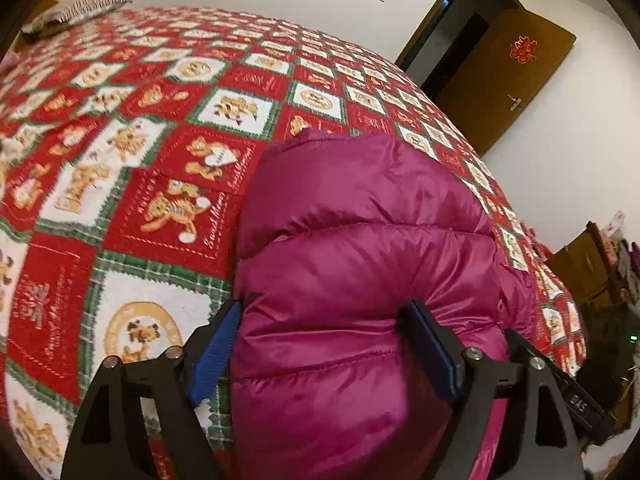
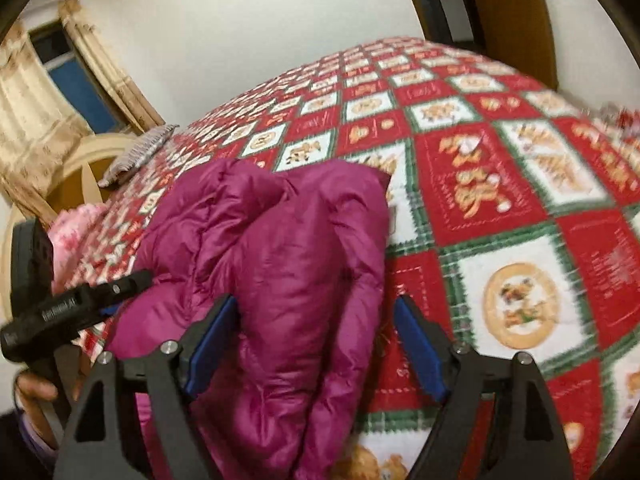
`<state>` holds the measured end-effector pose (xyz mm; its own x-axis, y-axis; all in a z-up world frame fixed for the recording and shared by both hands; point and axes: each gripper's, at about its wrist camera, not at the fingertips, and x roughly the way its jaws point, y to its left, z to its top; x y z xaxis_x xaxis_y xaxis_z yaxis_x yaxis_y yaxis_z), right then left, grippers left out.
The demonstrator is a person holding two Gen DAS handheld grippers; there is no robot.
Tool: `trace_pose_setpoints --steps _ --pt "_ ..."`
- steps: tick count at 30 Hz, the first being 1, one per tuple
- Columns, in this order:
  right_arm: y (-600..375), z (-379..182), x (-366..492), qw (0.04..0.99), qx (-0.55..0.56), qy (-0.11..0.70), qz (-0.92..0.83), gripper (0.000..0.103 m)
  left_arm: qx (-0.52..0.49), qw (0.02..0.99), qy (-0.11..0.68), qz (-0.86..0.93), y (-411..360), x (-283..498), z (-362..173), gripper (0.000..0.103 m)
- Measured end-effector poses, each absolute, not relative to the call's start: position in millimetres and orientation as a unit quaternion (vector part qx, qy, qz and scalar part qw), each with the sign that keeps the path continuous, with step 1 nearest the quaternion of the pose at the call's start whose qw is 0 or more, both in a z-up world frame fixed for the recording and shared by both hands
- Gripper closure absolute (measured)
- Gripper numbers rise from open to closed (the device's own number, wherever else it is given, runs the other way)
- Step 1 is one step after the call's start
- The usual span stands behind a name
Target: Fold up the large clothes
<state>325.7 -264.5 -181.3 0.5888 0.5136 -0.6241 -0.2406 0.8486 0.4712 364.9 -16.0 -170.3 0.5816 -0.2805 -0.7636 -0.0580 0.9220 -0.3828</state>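
A bed (image 1: 120,128) under a red, white and green bear-print blanket fills a white-walled room. The magenta puffer jacket (image 1: 360,240) lies bundled on it. Both the left claw (image 1: 328,344) and the right claw (image 2: 316,340) gape wide around its folds. Only the left view shows the brown door (image 1: 508,80); only the right shows the curtained window (image 2: 76,80).

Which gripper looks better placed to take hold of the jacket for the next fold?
Probably the left gripper: the purple jacket fills the gap between its open jaws. The right gripper, also open, has only the jacket's edge inside, with bedspread showing by one finger.
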Motion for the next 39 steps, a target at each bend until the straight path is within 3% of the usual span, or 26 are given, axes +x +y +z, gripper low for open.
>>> trace_pose_setpoints --steps 5,15,19,23,33,39 --pt "-263.0 -191.0 329.0 0.86 0.184 0.409 0.243 0.019 -0.242 0.846 0.464 -0.1 2.0 366.0 -188.2 0.014" --pt "-231.3 -192.5 333.2 0.859 0.134 0.422 0.259 0.019 -0.184 0.856 0.471 -0.108 -16.0 374.1 -185.5 0.012" --pt "-224.6 -191.3 327.6 0.844 0.142 0.435 0.28 0.047 -0.157 0.866 0.464 -0.107 -22.3 369.6 -180.6 0.024" --pt "-221.0 -189.4 315.1 0.844 0.14 0.437 0.276 0.061 -0.131 0.873 0.459 -0.097 -29.5 358.8 -171.3 0.032" --pt "-227.6 -167.5 276.7 0.856 0.151 0.42 0.262 0.072 -0.088 0.889 0.436 -0.111 -47.1 328.8 -135.7 0.046" --pt "-249.6 -145.8 249.3 0.87 0.163 0.393 0.249 0.073 -0.07 0.899 0.41 -0.133 -69.4 305.5 -113.3 0.047"
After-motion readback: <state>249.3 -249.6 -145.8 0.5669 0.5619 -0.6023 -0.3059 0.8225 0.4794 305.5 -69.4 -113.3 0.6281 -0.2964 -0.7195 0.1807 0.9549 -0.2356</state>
